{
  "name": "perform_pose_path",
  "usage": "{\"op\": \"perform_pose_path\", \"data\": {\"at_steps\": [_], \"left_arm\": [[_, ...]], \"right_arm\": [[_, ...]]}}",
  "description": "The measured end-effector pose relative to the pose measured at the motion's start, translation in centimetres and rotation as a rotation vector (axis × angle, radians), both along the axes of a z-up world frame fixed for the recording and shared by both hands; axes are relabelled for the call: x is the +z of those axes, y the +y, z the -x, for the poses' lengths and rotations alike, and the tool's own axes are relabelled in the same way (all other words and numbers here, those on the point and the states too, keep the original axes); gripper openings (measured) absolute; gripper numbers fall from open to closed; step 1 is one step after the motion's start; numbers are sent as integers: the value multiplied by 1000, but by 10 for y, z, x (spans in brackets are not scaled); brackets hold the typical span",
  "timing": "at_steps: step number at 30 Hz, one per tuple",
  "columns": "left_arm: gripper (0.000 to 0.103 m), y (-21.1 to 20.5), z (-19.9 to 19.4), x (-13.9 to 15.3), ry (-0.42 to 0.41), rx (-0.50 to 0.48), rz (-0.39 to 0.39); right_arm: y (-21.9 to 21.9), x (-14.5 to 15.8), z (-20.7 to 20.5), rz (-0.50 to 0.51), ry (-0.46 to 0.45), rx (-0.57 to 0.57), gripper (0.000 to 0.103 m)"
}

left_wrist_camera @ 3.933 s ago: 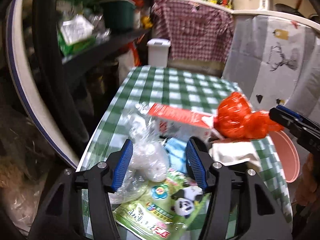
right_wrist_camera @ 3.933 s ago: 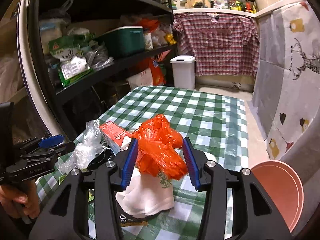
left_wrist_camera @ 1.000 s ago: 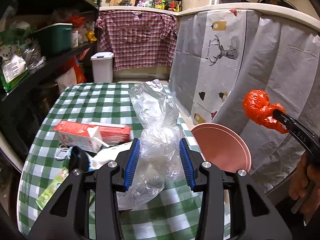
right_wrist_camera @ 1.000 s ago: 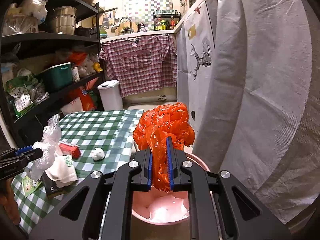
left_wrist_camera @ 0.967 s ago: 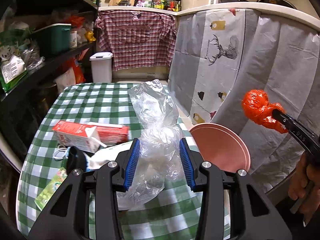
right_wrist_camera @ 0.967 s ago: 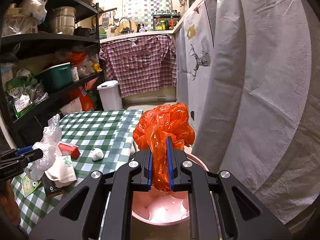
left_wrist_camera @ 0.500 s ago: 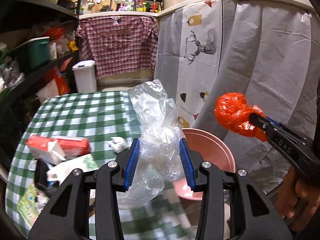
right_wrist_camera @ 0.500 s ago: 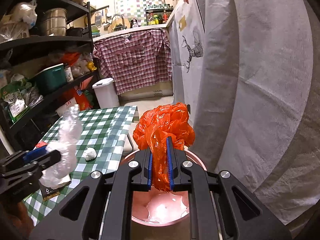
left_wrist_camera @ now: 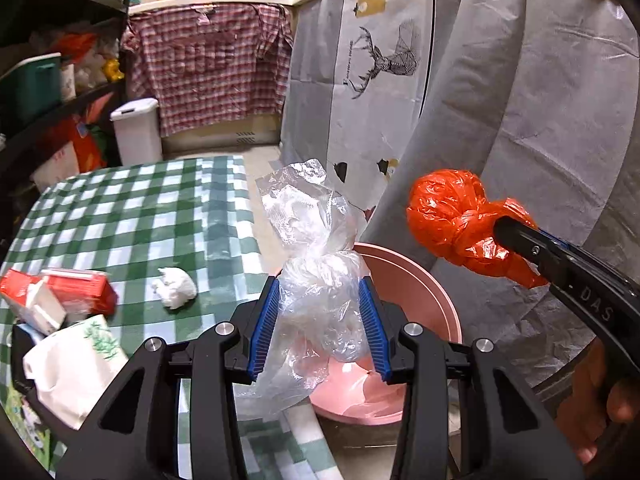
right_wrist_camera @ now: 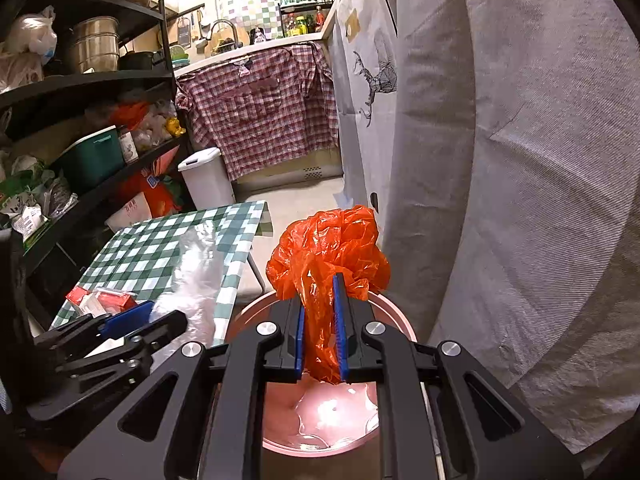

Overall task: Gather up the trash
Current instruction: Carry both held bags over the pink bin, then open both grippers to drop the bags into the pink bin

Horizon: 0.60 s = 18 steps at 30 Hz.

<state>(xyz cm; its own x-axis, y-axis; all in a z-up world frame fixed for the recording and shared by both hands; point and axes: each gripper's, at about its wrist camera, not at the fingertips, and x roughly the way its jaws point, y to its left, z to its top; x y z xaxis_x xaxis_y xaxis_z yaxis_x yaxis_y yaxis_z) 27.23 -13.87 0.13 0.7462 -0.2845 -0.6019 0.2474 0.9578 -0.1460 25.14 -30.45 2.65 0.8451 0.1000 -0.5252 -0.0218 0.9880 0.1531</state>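
Both tools grip trash: the right tool (right_wrist_camera: 320,322) is clamped tight on the knotted orange bag (right_wrist_camera: 330,248) above the pink bin (right_wrist_camera: 394,316), off the desk's (left_wrist_camera: 120,208) right edge, while the left tool (left_wrist_camera: 318,320) pinches the clear plastic bag (left_wrist_camera: 312,248) alongside, each seemingly positioned for a drop.

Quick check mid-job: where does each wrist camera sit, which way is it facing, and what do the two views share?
Left wrist: on the left tool, facing its clear bag, checked table at left; a hand shows.
Right wrist: on the right tool, facing down past its orange bag.
Shared: pink bin, both bags, table, each other's tool.
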Motion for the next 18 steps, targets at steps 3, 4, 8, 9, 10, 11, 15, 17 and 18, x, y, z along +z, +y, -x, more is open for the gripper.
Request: {"op": "perform_pose_path", "data": {"at_steps": [3, 4, 8, 9, 10, 11, 15, 17, 18], "left_arm": [[41, -3, -8, -7, 18, -15, 6], [41, -4, -9, -8, 21, -19, 7], [41, -11, -16, -14, 33, -36, 3], [41, -12, -17, -15, 34, -37, 1], [41, -14, -18, -17, 37, -40, 1], [41, -15, -20, -18, 40, -43, 2], [41, -18, -24, -22, 48, -49, -2], [41, -19, -26, -24, 52, -50, -3], [41, -19, -27, -25, 54, -51, -2]], "right_arm": [[-2, -3, -3, 2, 7, -2, 13], [-2, -4, -4, 2, 14, -4, 13], [-2, -7, -7, -1, 25, -8, 13], [-2, -8, -8, -2, 27, -8, 13], [-3, -8, -9, -2, 28, -9, 13], [-3, -8, -10, -2, 30, -9, 13], [-3, -10, -14, -5, 37, -11, 13], [-3, -11, -15, -5, 37, -11, 13], [-3, -10, -15, -5, 38, -11, 13]]}}
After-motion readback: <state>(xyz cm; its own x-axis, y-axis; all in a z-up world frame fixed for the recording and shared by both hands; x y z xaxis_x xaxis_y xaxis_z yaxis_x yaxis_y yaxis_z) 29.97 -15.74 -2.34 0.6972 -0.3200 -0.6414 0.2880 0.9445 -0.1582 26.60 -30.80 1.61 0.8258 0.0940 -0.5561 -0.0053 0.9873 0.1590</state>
